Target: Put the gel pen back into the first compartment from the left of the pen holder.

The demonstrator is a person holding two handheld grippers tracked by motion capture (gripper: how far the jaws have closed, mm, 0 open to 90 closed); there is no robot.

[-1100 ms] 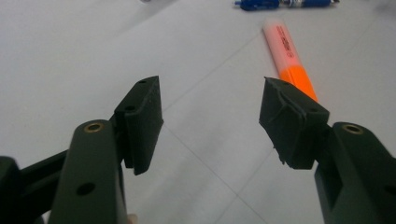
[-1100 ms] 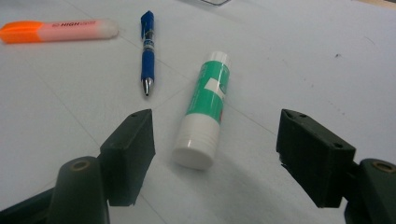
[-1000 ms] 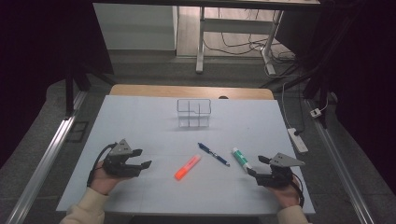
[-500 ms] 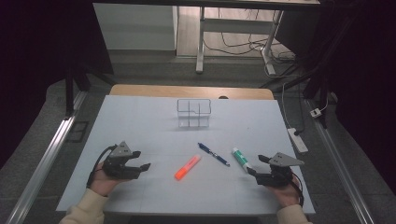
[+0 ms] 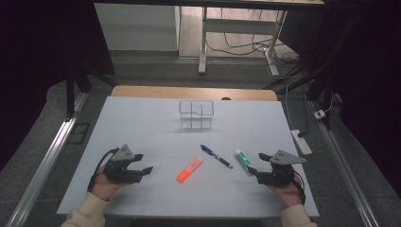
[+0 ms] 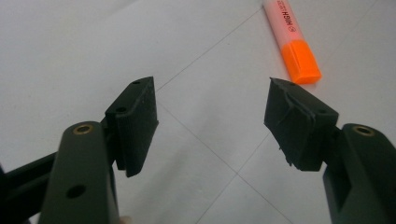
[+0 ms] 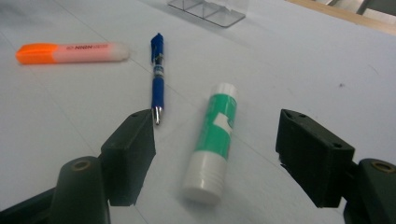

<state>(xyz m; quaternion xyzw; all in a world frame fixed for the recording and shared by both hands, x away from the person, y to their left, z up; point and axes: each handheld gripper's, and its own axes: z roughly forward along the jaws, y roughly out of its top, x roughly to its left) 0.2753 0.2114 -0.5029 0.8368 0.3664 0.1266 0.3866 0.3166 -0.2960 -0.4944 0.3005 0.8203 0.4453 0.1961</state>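
A white table [image 5: 142, 123] is seen from above, with a wooden edge at its far side. Two black claws are held low over its near part. The left claw [image 5: 143, 169] is held wide apart with nothing in it. The right claw [image 5: 254, 172] is also held wide apart and holds nothing.

A glue stick [image 5: 243, 159] is laid flat on the table just in front of the right claw. In the right gripper view the glue stick [image 7: 212, 140] is seen between the two jaws but a bit beyond them, and it is not touched. It is a round tube with a green label, a white ridged cap at the near end and a white end at the far side.

A blue pen [image 5: 216, 156] is laid just beside the glue stick, on its left. It is thin and long, and its metal tip is pointed toward the right claw. An orange highlighter [image 5: 189, 169] is laid between the two claws, nearer the middle of the table. Its cap is bright orange and its body is pale pink with letters on it. In the left gripper view the highlighter [image 6: 292, 37] is seen ahead of the jaws, well apart from them.

A clear plastic box [image 5: 196, 114] with little walls inside is stood farther back. Nothing is seen lying between the right claw and the glue stick.
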